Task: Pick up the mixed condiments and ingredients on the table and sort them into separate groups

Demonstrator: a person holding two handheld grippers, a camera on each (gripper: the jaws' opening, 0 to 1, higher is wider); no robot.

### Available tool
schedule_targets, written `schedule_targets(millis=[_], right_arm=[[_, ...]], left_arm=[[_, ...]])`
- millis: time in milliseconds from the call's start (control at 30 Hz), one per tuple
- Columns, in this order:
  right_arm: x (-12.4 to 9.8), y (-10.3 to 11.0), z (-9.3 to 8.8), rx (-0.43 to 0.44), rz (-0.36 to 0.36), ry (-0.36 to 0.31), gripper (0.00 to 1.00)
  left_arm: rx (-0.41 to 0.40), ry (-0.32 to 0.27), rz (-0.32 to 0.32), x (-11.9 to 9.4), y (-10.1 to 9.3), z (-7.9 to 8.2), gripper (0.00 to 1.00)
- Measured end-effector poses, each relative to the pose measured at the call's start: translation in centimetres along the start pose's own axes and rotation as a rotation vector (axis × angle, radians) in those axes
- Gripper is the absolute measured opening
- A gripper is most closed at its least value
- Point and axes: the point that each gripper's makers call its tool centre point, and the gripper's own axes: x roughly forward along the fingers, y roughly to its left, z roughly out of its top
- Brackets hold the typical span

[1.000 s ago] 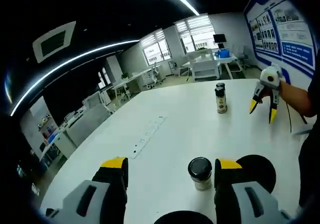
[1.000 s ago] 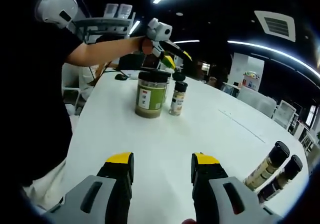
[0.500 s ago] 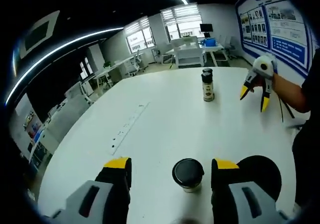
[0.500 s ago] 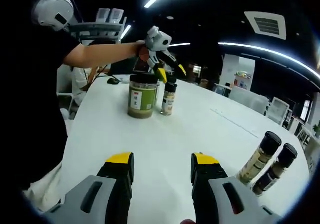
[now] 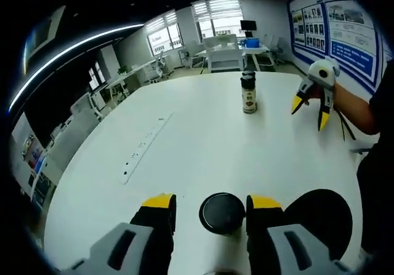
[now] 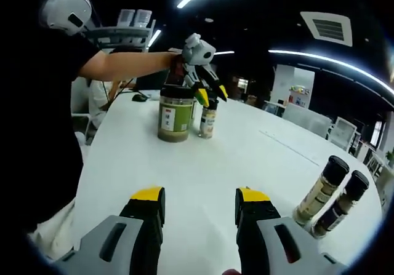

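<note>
Pick step: left gripper (image 5: pixel 210 202) spread, straddling small black-capped jar (image 5: pixel 222 213) on white table (image 5: pixel 184 152), needs closing then lifting; right gripper (image 6: pixel 200 195) spread, empty, away from two spice bottles (image 6: pixel 332 195).

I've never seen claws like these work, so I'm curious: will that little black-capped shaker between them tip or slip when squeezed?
The small shaker looks rigid, so it likely won't crush. It is narrow and upright beside the wider jar, so an off-centre nudge from the left claw might topple it. Its smooth sides could slip.
</note>
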Motion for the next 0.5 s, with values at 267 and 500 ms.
schedule_targets(millis=[267,500], right_arm=[[-0.05,-0.27,0.35,-0.004,-0.005,-0.002,0.46],[-0.04,-0.37,0.3,-0.013,-0.003,0.009,0.46]], left_arm=[[0.018,0.024,-0.012,0.54,0.66,-0.96,0.42],[0.005,0.009,-0.042,0.83,0.75,-0.81,0.34]])
